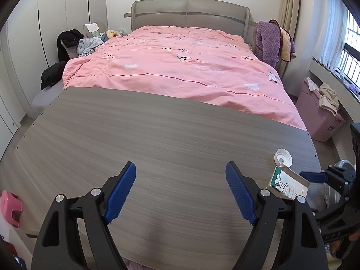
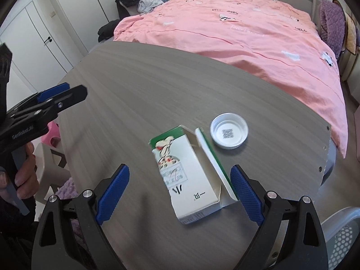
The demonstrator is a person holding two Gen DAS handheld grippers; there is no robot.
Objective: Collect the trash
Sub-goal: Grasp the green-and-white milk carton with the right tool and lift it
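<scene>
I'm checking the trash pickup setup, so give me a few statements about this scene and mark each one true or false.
1. The carton lies on the table. True.
2. The right gripper is shut on the carton. False: its jaws stand open on either side of it, not pressing.
3. A white lid sits beside the carton. True.
4. The left gripper holds the lid. False: its jaws are open and empty.
5. The bed has a blue cover. False: it is pink.
</scene>
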